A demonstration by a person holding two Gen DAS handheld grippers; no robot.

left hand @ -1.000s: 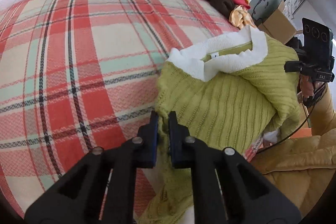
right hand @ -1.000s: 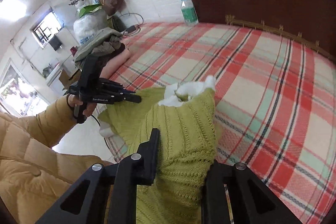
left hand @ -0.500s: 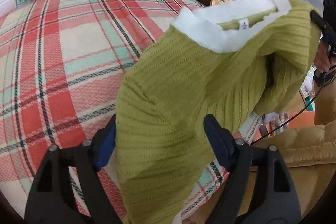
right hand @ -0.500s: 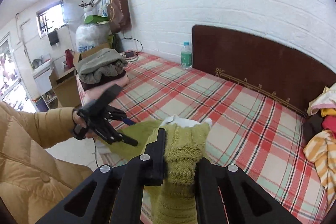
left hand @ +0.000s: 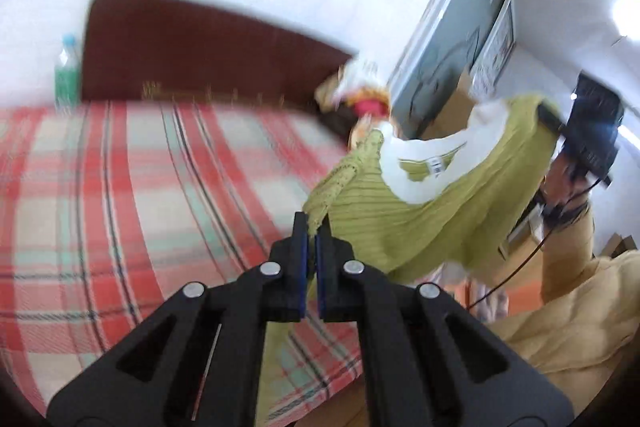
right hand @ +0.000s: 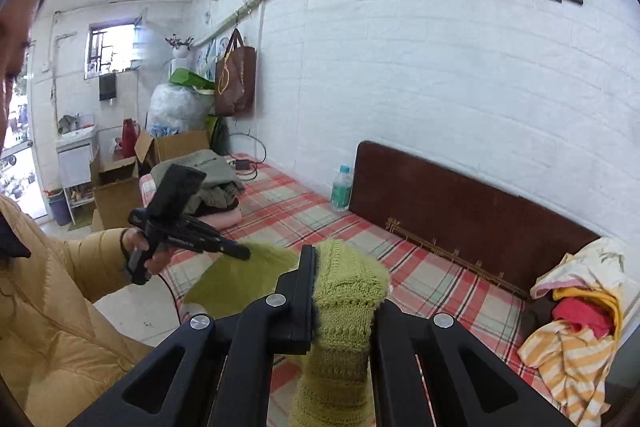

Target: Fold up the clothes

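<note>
Overhead now, your left gripper (left hand: 311, 227) pinches a thin edge of the green sweater (left hand: 420, 211), fingers nearly closed on it. Your right gripper (right hand: 344, 267) clamps a thick knit bunch of the same sweater. The garment hangs stretched between both, lifted above the plaid bed (left hand: 120, 195), white collar (left hand: 424, 163) facing the left wrist camera.

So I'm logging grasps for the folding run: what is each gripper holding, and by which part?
Both hold the green sweater. The left gripper pinches a thin edge of it, the right gripper clamps a bunched knit fold; which part cannot be told.
</note>
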